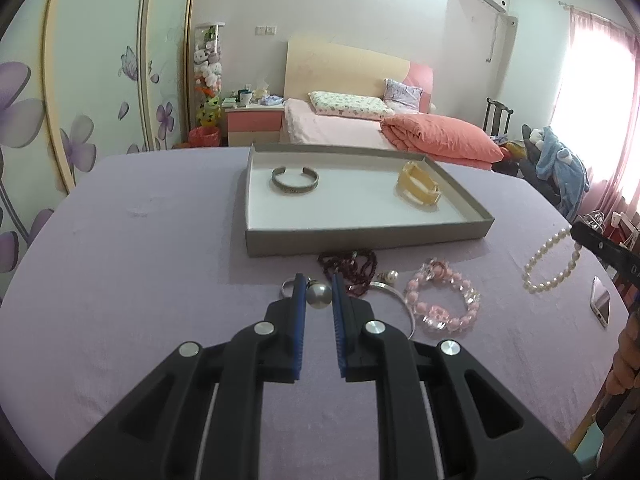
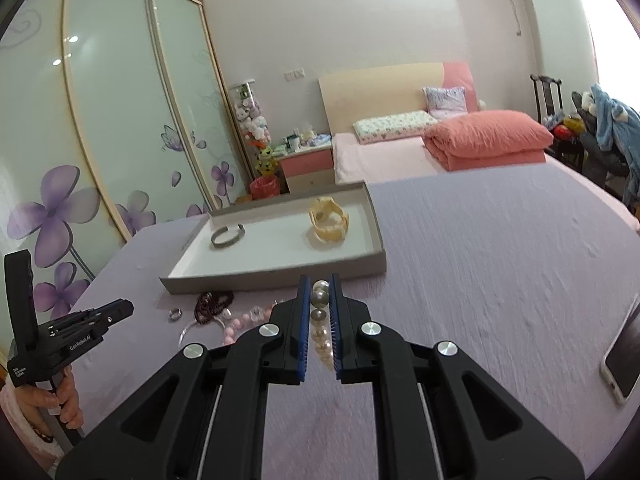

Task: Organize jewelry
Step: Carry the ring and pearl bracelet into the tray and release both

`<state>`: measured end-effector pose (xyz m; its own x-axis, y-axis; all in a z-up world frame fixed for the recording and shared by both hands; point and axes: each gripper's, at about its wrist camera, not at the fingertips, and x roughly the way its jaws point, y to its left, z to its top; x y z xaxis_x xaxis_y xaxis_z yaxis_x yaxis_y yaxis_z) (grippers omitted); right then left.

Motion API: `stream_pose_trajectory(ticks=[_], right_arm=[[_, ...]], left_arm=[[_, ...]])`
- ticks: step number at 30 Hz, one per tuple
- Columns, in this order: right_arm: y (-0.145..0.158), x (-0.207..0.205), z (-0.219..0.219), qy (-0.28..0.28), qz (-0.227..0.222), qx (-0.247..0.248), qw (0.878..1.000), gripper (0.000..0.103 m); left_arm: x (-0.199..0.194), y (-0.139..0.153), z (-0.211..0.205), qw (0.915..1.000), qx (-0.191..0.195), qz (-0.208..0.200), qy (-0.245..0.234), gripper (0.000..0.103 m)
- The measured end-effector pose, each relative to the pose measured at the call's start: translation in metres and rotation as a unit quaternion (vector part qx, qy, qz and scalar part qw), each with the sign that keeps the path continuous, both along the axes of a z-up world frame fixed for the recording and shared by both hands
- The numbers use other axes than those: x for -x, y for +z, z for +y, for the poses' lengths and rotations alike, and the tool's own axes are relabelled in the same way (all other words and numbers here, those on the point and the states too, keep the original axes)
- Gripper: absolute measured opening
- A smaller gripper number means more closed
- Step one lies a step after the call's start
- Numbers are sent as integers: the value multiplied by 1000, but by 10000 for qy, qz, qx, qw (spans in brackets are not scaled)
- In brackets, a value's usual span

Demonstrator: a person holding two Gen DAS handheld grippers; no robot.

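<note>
A grey tray (image 1: 360, 240) on the purple cloth holds a silver cuff (image 1: 295, 180) and a yellow bracelet (image 1: 420, 188); the tray (image 2: 280, 276), the cuff (image 2: 227, 235) and the yellow bracelet (image 2: 329, 226) also show in the right wrist view. In front of the tray lie a ring with a large pearl (image 1: 319, 295), dark red beads (image 1: 352, 270), a silver bangle (image 1: 400, 300) and a pink bead bracelet (image 1: 444, 304). My left gripper (image 1: 317, 284) is open around the pearl ring. My right gripper (image 2: 320, 286) is shut on a white pearl bracelet (image 2: 321, 320), which hangs above the cloth (image 1: 552, 260).
A phone (image 1: 601, 300) lies at the right side of the cloth and shows in the right wrist view (image 2: 624, 352). A bed (image 1: 340, 124) with an orange quilt stands behind the table, with a wardrobe (image 2: 100, 120) to the left.
</note>
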<state>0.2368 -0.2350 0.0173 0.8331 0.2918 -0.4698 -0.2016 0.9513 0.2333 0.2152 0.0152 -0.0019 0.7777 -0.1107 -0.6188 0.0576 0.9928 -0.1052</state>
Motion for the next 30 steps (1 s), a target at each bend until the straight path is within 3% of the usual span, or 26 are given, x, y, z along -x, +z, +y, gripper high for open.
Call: stream_pose_trajectory(ticks=[9,13,23,30], right_arm=[[49,-26,24,105,-883,168,9959,10],[56,-52,34,94,-1067,137,9942,10],[41,-124,59,44,-1017,148,9947,10],[20,-171,72,22,-545,76,9985,10]], left_arm=[[-34,38,-9,9988,-78,-486,-8,14],[-63,52,-13,9970,-175,-753,55,14],[-135,53,-24,9951,-332,-898,259,14],[-182,39,-32,9954,-399,-828,286,14]])
